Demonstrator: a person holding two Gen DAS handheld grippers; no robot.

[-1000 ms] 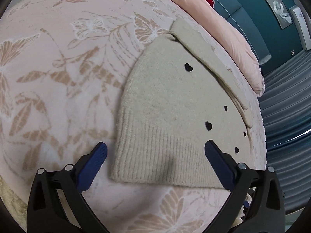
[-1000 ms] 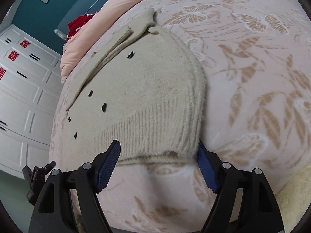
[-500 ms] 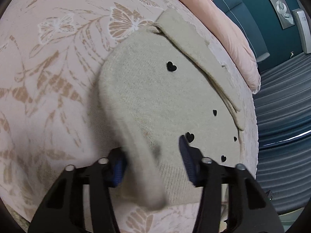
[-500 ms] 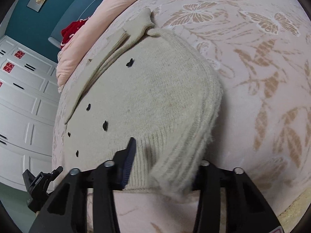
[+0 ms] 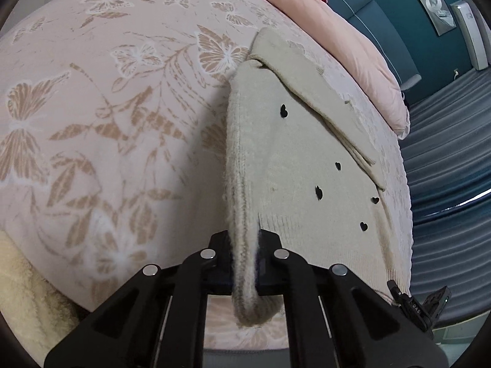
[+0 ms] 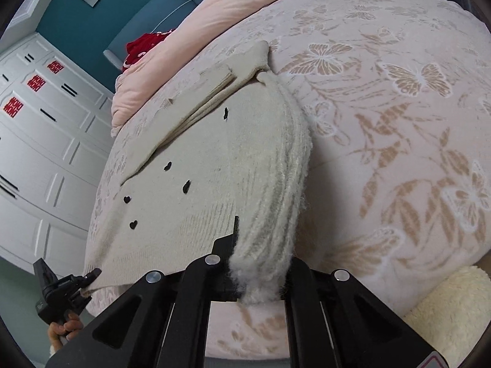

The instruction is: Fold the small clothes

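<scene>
Bottom centre of each wrist view: the left gripper [image 5: 244, 263] and the right gripper [image 6: 260, 268] are each closed on a bunched corner of the hem of the cream sweater [image 5: 300, 165], the knit pinched between the jaws. Mid-frame, the sweater lies on the butterfly-print bedspread [image 5: 107, 122], its gripped edges raised into a ridge; small black hearts dot its flat front. Toward the upper frame, a sleeve [image 5: 310, 89] lies already folded across the body. Judged progress: sleeves tucked; the bottom-to-top fold is just beginning and remains to be completed. Beyond lies a pink quilt [image 6: 221, 9].
</scene>
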